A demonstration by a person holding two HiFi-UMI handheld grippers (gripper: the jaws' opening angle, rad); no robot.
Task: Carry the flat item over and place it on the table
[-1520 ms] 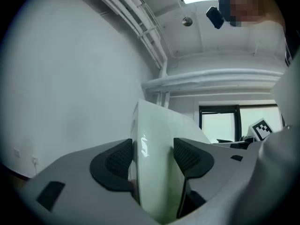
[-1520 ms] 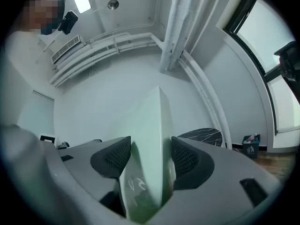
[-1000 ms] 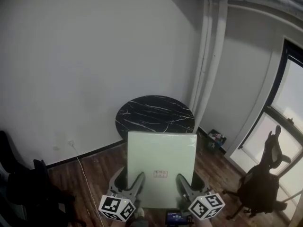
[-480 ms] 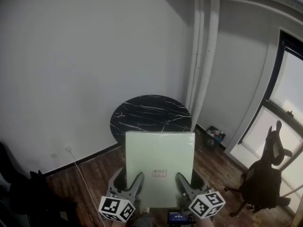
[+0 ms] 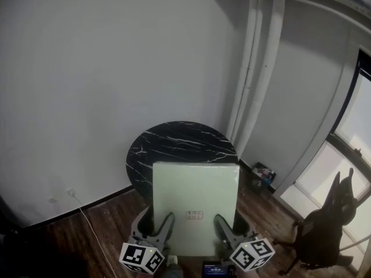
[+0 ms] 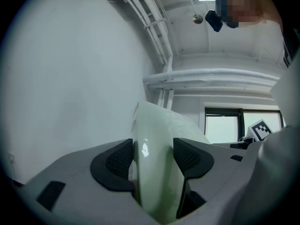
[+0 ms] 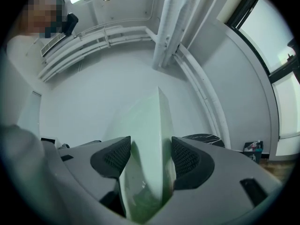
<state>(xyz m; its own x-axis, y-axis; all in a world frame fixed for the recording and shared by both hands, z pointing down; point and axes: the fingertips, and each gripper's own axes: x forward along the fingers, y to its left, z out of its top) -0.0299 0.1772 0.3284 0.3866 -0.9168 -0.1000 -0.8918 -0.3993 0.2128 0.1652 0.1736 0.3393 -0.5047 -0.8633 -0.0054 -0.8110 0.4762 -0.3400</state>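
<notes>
Plain white wall [image 5: 104,68] fills most of the head view, with white pipes [image 5: 255,68] running up the corner to the right and a dark-framed window [image 5: 353,126] beyond them; dark wood floor [image 5: 110,225] lies below, with a thin cable [image 5: 87,225] trailing across it at the left and a dark chair [image 5: 324,230] at the right. Against the wall stands the bench [image 5: 179,146], round, black and veined with white like marble; its top is bare, and open floor shows on both sides of it.

The panel [image 5: 195,196] is flat, rectangular and pale green, with a smooth glossy face and a small label [image 5: 195,215] near its lower edge; it is held in the air, not on the bench, and in the head view its far edge covers the bench's near rim. The left gripper [image 5: 155,225] grips the near edge toward the left corner, the right gripper [image 5: 232,225] toward the right corner; the two are apart, with the label between them.

In the left gripper view the black ribbed fingers [image 6: 117,161] press both faces of the panel, seen edge-on; in the right gripper view the fingers [image 7: 187,161] likewise clamp the thin green sheet, with the bench's rim just beside it.
</notes>
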